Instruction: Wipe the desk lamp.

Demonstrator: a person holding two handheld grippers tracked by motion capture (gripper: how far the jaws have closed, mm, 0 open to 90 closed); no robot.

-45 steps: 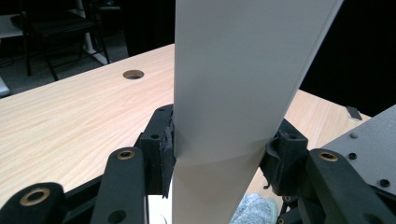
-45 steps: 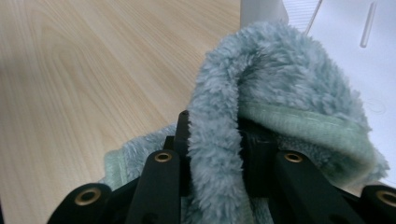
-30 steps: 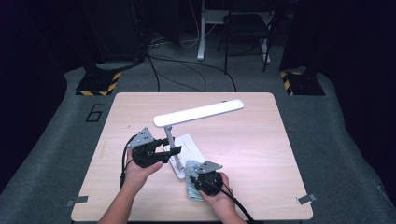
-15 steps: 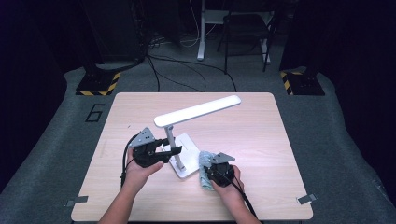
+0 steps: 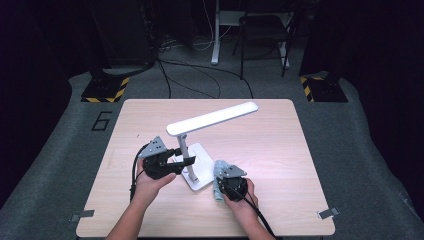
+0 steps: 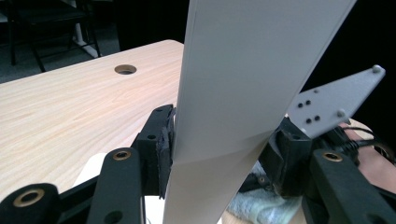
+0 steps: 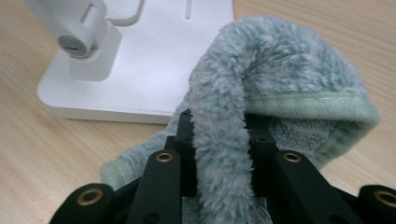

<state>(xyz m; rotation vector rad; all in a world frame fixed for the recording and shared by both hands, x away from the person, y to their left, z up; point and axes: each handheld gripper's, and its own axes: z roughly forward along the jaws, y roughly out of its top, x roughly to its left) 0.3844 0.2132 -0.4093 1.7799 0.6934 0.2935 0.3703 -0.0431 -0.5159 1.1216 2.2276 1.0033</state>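
Left claw (image 5: 184, 161) clamps our white lamp's upright stem (image 6: 224, 140), jaws on both sides. Lamp (image 5: 197, 167) stands at table (image 5: 280, 150) centre. Right claw (image 7: 222, 154) pinches a fold of fuzzy green cloth (image 7: 280, 79) at 4 o'clock of the lamp base (image 7: 154, 60), touching it.

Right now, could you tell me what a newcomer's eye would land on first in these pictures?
First the white desk lamp at the middle of the wooden table, its long head slanting up to the right. Next, the left gripper clamped on the lamp's upright stem, just above the base. Then the fluffy pale green cloth pinched in the right gripper, lying on the table beside the lamp's base.
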